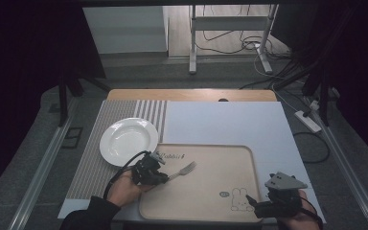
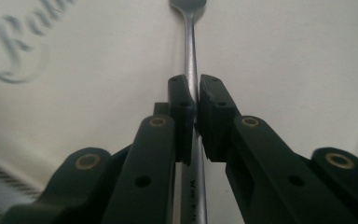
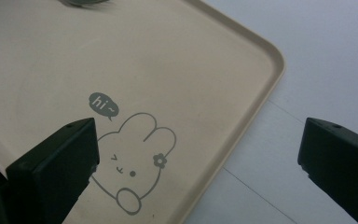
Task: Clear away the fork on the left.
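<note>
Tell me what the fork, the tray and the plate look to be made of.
Fork: likely steel, grey with a dull shine along its handle.
Tray: beige and matte with a printed rabbit, perhaps plastic or wood composite.
Plate: glossy white, probably ceramic.

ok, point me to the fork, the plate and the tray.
fork [image 1: 187, 168], high view, on the tines past the left tool.
plate [image 1: 129, 141], high view, on the middle of the white bowl.
tray [image 3: 271, 52], right gripper view, on the raised rim at its rounded corner.
</note>
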Available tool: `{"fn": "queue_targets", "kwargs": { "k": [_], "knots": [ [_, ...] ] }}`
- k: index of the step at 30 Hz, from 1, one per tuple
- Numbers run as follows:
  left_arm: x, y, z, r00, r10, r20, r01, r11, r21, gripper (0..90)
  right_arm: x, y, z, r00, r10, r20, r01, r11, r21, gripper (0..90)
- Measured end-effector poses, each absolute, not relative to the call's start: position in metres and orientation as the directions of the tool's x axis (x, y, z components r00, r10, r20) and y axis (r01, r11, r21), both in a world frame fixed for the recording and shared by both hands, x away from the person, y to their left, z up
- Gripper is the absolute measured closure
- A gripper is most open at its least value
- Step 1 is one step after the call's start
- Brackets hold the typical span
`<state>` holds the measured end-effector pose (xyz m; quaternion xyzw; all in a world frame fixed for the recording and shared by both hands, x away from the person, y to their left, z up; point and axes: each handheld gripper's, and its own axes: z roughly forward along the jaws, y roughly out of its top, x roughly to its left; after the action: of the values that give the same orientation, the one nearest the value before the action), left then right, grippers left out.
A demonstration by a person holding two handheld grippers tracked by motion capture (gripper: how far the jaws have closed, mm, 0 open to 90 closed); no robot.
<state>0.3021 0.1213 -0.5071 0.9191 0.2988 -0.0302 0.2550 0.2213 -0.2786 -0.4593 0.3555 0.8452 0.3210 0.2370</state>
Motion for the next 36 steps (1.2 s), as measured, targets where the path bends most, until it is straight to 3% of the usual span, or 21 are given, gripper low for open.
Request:
{"fn": "queue_targets", "kwargs": {
  "k": [5,9,13,18,36],
  "knots": [
    [0.302,0.119,-0.502,0.832,0.518,-0.199,0.542,-0.682,0.491,73.9,0.221,-0.279,-0.459,-0.637,0.752,-0.17,0.449,0.541,0.711,0.0],
    [0.303,0.116,-0.496,0.844,0.503,-0.183,0.517,-0.677,0.523,88.8,0.222,-0.278,-0.459,-0.637,0.752,-0.17,0.451,0.543,0.708,0.0],
    [0.308,0.1,-0.496,0.864,0.453,-0.221,0.495,-0.678,0.543,88.9,0.222,-0.278,-0.46,-0.636,0.752,-0.174,0.451,0.546,0.706,0.0],
    [0.311,0.079,-0.502,0.887,0.423,-0.186,0.454,-0.721,0.524,88.9,0.222,-0.278,-0.459,-0.637,0.751,-0.175,0.451,0.547,0.705,0.0],
    [0.327,0.094,-0.511,0.843,0.516,-0.148,0.519,-0.713,0.47,88.9,0.221,-0.278,-0.459,-0.64,0.747,-0.177,0.444,0.548,0.709,0.0]
  ]
}}
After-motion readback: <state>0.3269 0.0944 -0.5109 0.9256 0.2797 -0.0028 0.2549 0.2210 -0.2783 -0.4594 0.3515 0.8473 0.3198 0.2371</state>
